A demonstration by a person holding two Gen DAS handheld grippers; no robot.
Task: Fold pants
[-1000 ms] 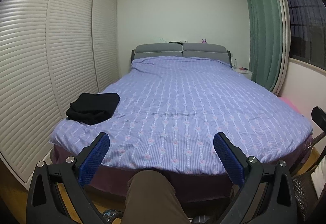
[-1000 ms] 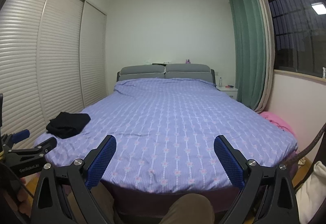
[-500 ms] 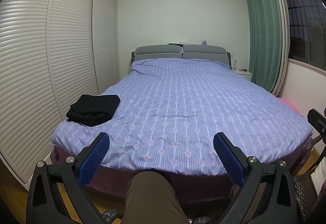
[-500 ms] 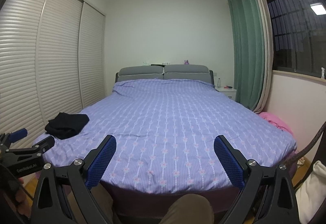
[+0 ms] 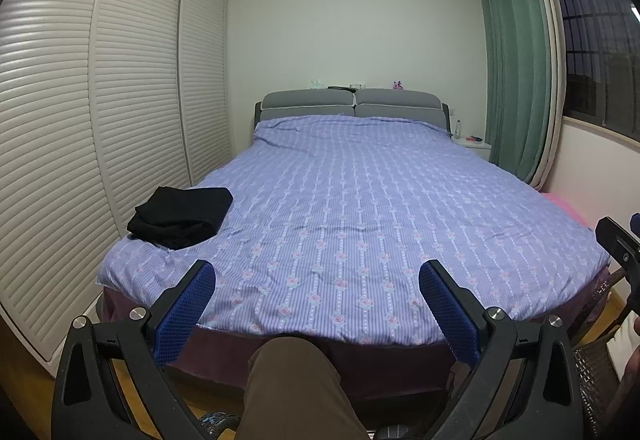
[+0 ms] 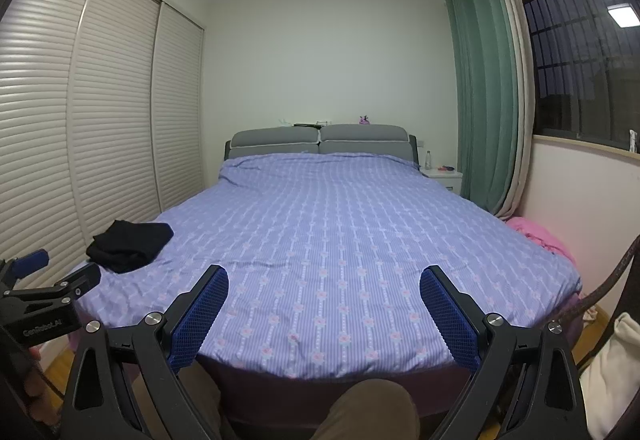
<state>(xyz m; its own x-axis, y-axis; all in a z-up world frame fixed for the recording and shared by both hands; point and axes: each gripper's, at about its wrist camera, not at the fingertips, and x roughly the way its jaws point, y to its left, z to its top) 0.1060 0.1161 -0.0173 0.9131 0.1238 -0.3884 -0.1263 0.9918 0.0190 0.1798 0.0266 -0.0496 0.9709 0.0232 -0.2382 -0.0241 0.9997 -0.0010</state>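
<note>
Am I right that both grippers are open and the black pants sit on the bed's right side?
Not quite. Both grippers, left and right, are open, but the black pants sit on the bed's left side, as the left wrist view shows.

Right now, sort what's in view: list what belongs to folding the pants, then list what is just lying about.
Belongs to the job:
- black pants, bundled on the bed's near left corner
- bed, the folding surface
- left gripper, open, empty
- right gripper, open, empty

Just lying about:
- pink cloth beside the bed
- bottle on the nightstand
- green curtain
- small items on the headboard
</note>
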